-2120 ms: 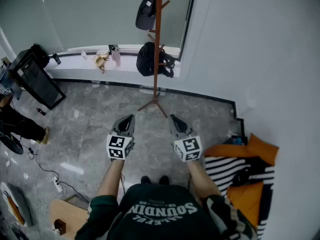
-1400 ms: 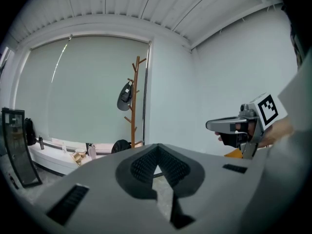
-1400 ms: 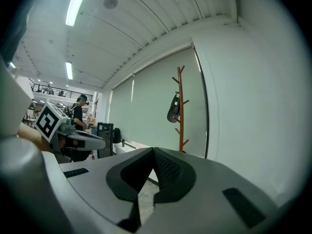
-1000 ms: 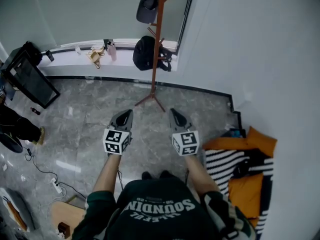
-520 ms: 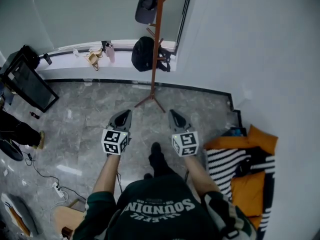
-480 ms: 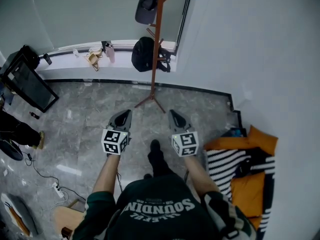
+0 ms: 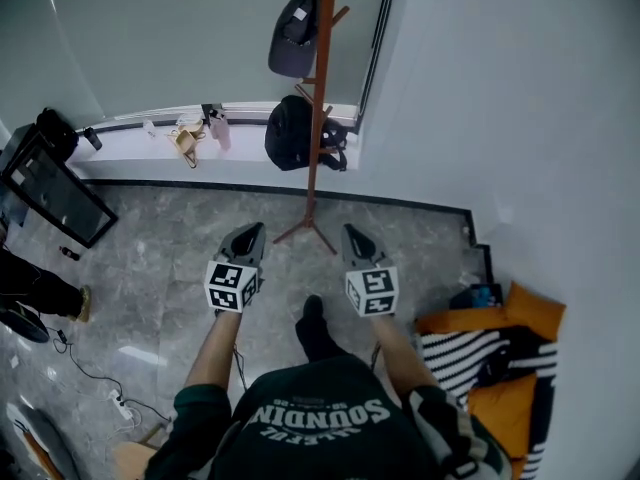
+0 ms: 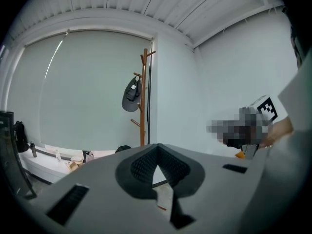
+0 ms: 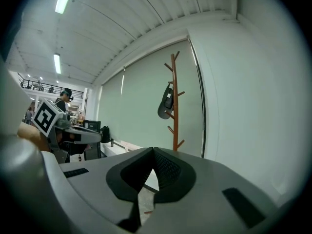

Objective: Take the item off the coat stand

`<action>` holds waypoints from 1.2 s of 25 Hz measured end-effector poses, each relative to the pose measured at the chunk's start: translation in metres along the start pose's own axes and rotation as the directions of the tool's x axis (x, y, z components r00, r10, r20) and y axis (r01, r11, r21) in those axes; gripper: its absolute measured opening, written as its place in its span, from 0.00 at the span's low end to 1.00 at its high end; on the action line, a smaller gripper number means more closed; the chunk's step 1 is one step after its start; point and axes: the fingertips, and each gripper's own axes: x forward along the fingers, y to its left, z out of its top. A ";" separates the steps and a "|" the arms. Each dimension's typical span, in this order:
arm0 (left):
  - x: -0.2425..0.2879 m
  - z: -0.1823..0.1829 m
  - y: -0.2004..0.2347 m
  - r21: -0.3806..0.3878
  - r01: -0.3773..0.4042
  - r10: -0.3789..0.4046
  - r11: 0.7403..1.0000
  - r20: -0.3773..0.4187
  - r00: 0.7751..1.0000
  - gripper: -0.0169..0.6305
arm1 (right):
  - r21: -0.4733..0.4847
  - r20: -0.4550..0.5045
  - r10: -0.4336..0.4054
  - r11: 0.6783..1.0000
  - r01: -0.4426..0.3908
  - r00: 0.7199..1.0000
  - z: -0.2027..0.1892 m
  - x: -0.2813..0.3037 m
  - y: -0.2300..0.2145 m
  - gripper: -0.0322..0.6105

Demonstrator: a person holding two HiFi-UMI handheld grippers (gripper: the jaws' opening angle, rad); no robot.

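Note:
A brown wooden coat stand (image 7: 318, 98) rises by the window corner, ahead of both grippers. A dark grey cap (image 7: 291, 34) hangs from an upper peg, and a black backpack (image 7: 291, 132) hangs lower on the pole. My left gripper (image 7: 254, 231) and right gripper (image 7: 350, 232) are held side by side over the floor, short of the stand's feet, both shut and empty. In the left gripper view the stand (image 8: 143, 101) and cap (image 8: 131, 95) sit far beyond the shut gripper (image 8: 157, 147). The right gripper view shows the stand (image 9: 174, 101) and cap (image 9: 166, 101) past its shut gripper (image 9: 153, 152).
A white window ledge (image 7: 130, 140) carries small items, among them a bottle (image 7: 217, 127). A black case (image 7: 45, 183) leans at the left. An orange and striped pile (image 7: 500, 353) lies at the right by the wall. Cables (image 7: 95, 368) trail over the grey floor.
The person has stepped toward the coat stand, one foot now forward. Both grippers moved forward together and stayed shut; the stand's base is closer to them.

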 end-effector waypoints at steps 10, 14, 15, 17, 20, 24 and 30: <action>0.123 0.050 0.080 -0.006 -0.023 0.023 1.000 -0.001 1.000 0.03 | -0.005 0.032 0.106 0.994 -0.105 0.994 0.047 0.135 -0.045 0.05; 0.156 0.058 0.100 -0.016 -0.041 0.041 0.999 -0.006 0.999 0.03 | -0.014 0.007 0.162 0.987 -0.162 0.987 0.056 0.171 -0.055 0.05; 0.163 0.060 0.105 -0.018 -0.046 0.045 0.999 -0.006 0.999 0.03 | -0.013 0.002 0.172 0.985 -0.172 0.985 0.058 0.179 -0.057 0.05; 0.174 0.065 0.113 -0.021 -0.051 0.051 0.998 -0.006 0.999 0.03 | -0.008 -0.002 0.181 0.984 -0.181 0.984 0.060 0.194 -0.061 0.05; 0.185 0.070 0.124 -0.017 -0.055 0.055 0.998 -0.008 0.998 0.03 | -0.009 -0.004 0.169 0.986 -0.169 0.986 0.058 0.209 -0.070 0.05; 0.197 0.075 0.137 -0.017 -0.054 0.054 0.998 -0.006 0.999 0.03 | 0.000 -0.003 0.162 0.987 -0.162 0.987 0.061 0.225 -0.075 0.05; 0.212 0.076 0.151 -0.019 -0.032 0.032 0.999 -0.008 0.999 0.03 | 0.021 -0.008 0.140 0.990 -0.140 0.990 0.068 0.240 -0.077 0.05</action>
